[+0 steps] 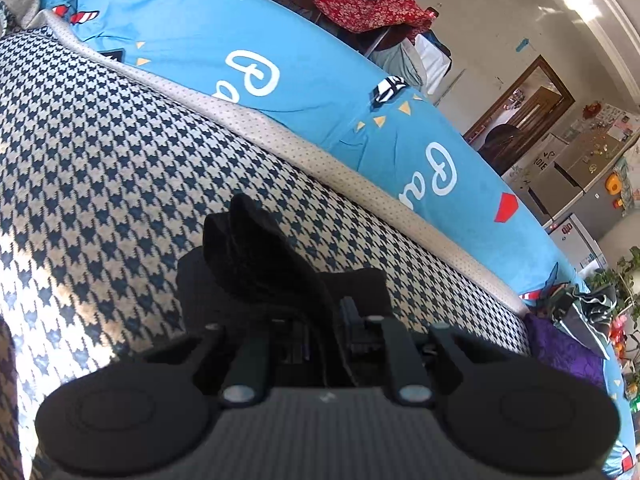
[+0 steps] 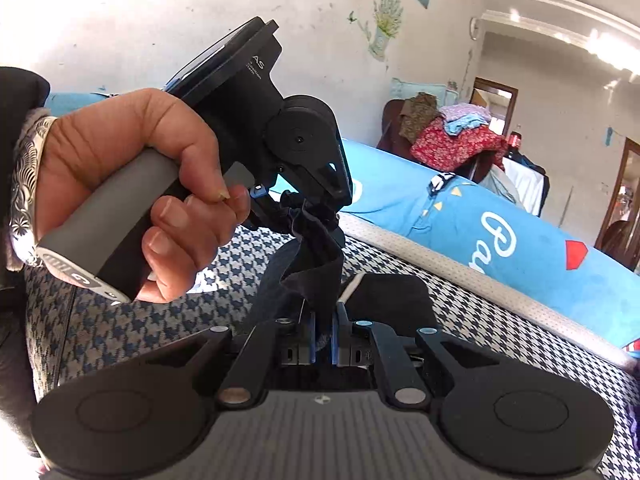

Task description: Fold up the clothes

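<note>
Mid-fold: left gripper point(image 2: 298, 204) & right gripper point(image 2: 323, 320) both clamped on dark garment point(image 2: 316, 256), frame centre; next, lay flat w/o slack.

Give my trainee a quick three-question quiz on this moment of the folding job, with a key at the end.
1. True or false: both grippers are shut on the same dark cloth.
2. What does the dark cloth hang above? A) a bare wooden floor B) a houndstooth-patterned cover C) a glass table
3. Fill in: beyond the houndstooth cover lies a bright ____ sheet with white lettering.

Key
1. True. The right gripper pinches its lower end, and the left gripper, held in the person's hand, pinches its upper end.
2. B
3. blue
</note>
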